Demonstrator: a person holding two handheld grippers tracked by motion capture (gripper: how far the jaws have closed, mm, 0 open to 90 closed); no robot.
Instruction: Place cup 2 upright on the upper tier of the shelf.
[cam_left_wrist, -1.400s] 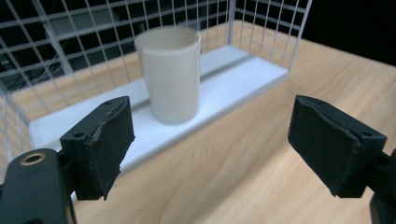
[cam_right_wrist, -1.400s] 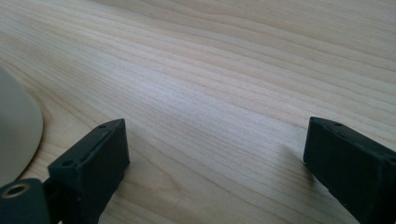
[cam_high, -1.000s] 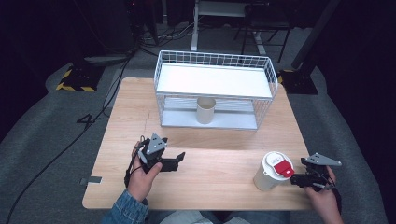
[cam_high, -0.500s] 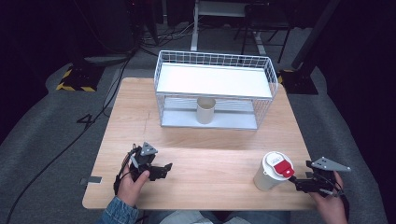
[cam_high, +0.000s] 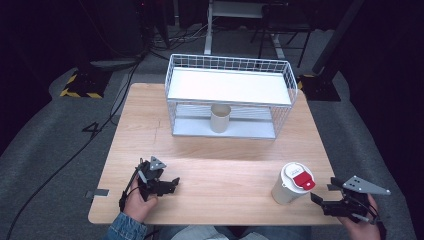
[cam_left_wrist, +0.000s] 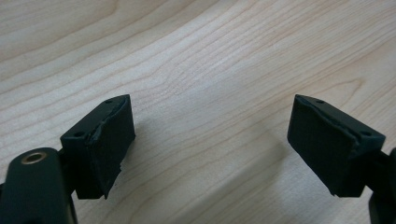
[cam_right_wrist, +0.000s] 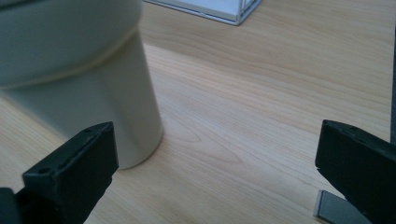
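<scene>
The left gripper (cam_high: 172, 183) lies low at the tabletop's (cam_high: 230, 165) near left corner, held in a hand (cam_high: 137, 200), jaws wide apart over bare wood and holding nothing. The right gripper (cam_high: 317, 199) sits at the near right edge, jaws spread wide and empty, pointing at a lidded cup (cam_high: 292, 183) just beside it. There are two cups: this white one with a red tab, and an open paper cup (cam_high: 220, 118) standing inside the one wire basket (cam_high: 230, 67) at the far side.
</scene>
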